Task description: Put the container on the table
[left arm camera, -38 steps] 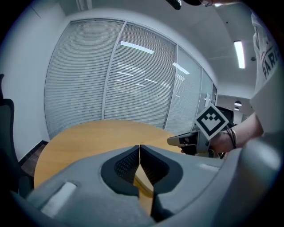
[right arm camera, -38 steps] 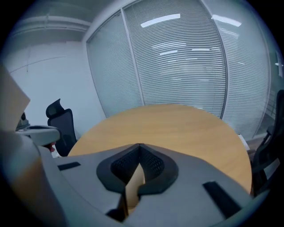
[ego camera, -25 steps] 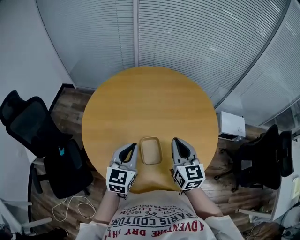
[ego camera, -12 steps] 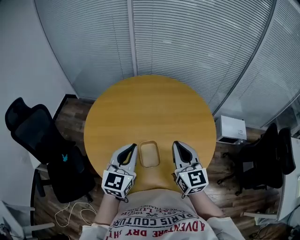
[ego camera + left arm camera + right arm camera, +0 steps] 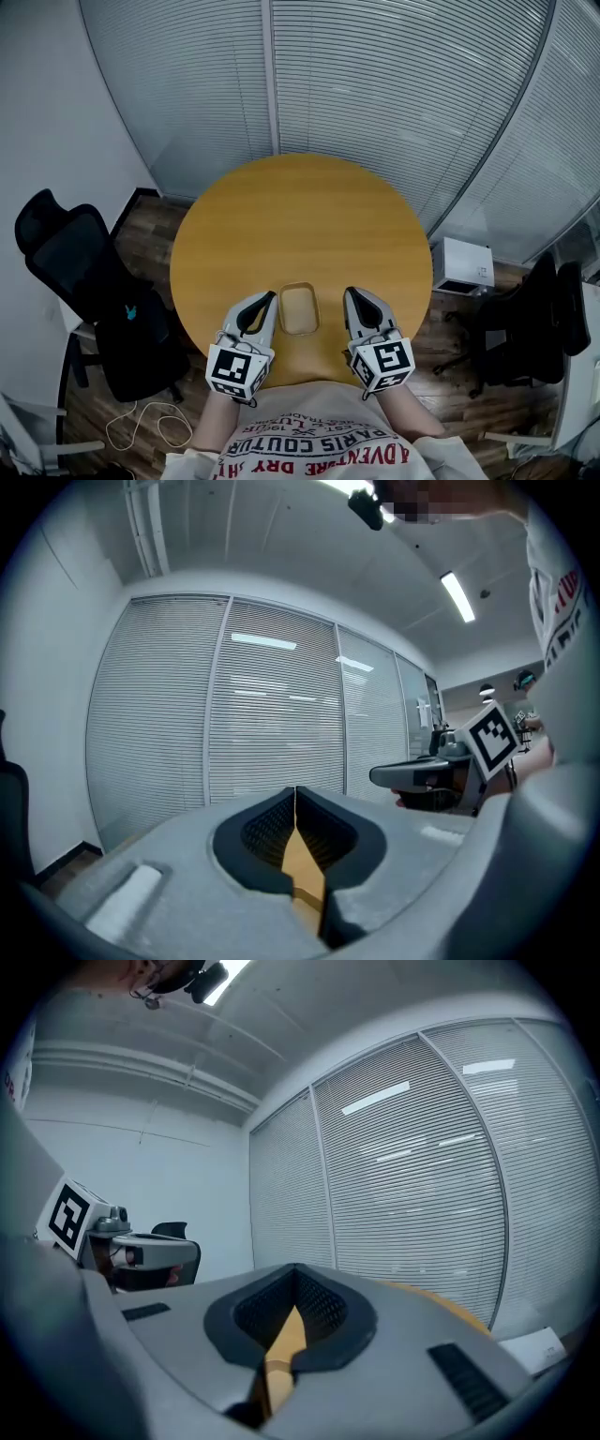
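The container (image 5: 298,308), a small tan rectangular tray with rounded corners, sits on the round wooden table (image 5: 300,225) near its front edge. My left gripper (image 5: 267,298) hovers just left of it and my right gripper (image 5: 349,292) just right of it; neither touches it. Both are shut with nothing between the jaws. In the left gripper view the jaws (image 5: 296,794) meet at their tips, with the right gripper (image 5: 417,774) off to the side. The right gripper view shows its jaws (image 5: 294,1274) likewise closed, and the left gripper (image 5: 150,1246) beside them.
A black office chair (image 5: 75,272) stands left of the table and another (image 5: 525,323) to the right. A white box (image 5: 461,262) sits on the wooden floor at the right. Glass walls with blinds curve behind the table. A cable (image 5: 141,422) lies on the floor.
Both grippers have risen a little beside the container and stayed shut. The container has not moved on the table.
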Demonstrator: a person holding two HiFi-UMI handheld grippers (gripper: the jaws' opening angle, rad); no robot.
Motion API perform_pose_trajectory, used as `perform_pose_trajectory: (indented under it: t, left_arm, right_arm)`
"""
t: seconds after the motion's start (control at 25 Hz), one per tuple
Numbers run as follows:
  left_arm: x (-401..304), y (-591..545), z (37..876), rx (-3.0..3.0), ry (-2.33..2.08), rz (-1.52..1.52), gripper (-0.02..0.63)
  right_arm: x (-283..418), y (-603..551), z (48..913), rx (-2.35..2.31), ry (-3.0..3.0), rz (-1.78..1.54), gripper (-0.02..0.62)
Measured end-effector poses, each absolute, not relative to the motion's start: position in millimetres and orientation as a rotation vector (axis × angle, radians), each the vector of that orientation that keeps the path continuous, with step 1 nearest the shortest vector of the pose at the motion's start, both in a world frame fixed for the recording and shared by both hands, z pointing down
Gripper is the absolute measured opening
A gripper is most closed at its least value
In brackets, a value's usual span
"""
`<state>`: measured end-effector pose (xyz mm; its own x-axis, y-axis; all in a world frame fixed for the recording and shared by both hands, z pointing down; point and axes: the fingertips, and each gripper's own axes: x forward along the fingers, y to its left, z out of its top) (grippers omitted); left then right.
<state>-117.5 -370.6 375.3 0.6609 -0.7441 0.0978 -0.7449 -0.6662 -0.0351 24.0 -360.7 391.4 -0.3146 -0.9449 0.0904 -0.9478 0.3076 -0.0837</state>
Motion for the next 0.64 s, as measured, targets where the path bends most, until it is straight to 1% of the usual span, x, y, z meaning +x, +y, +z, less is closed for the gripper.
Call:
perform_pose_trajectory:
  t: [0.64]
  left_arm:
    - [-124.9,-363.3,383.5,2.812,-1.324,0.222,0.012]
  right_arm:
    - [11.5,-359.8,415.3,1.753,-2.507,0.259,0.009]
